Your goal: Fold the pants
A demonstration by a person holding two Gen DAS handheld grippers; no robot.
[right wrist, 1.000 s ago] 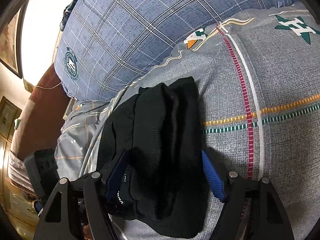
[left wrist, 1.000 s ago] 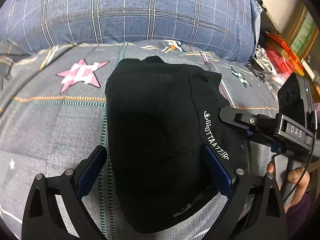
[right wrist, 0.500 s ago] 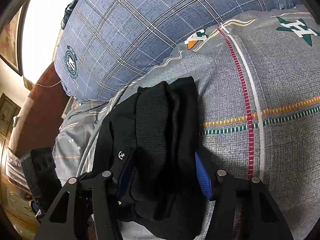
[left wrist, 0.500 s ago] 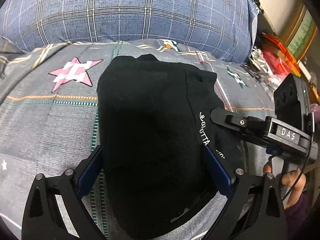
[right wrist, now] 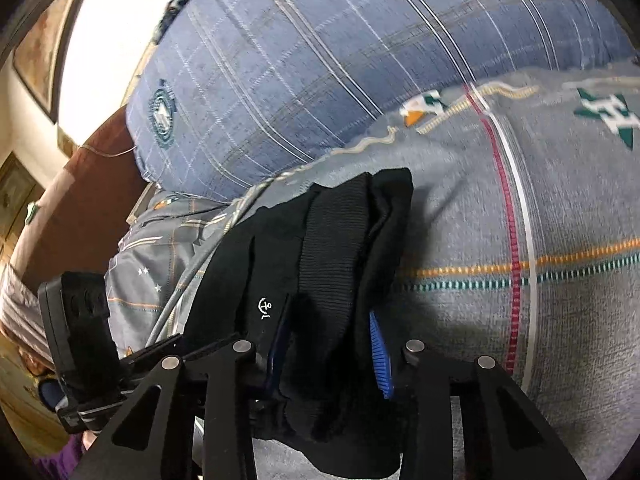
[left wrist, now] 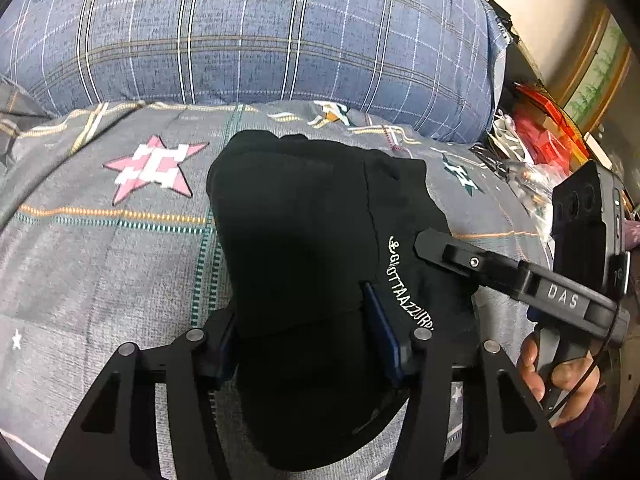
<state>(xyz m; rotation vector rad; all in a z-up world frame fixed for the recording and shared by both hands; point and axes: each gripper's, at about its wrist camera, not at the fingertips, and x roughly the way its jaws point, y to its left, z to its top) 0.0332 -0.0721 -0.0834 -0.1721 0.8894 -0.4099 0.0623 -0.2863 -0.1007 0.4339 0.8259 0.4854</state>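
The black pants (left wrist: pixel 304 232) lie folded into a thick bundle on the grey patterned bedspread (left wrist: pixel 100 272), white lettering along one edge. My left gripper (left wrist: pixel 300 328) is shut on the near end of the bundle, blue pads pressing the cloth. My right gripper (right wrist: pixel 328 340) is shut on the bundle's other side (right wrist: pixel 332 256), over the ribbed waistband. The right gripper's body shows in the left wrist view (left wrist: pixel 520 276) at the right, a hand below it.
A big blue plaid pillow (left wrist: pixel 240 40) lies behind the pants. Red and orange clutter (left wrist: pixel 544 136) sits off the bed's right side. A brown headboard (right wrist: pixel 80 200) and wooden furniture stand at the left in the right wrist view.
Both grippers have closed from wide open onto the folded pants. The right gripper closed first, the left followed.
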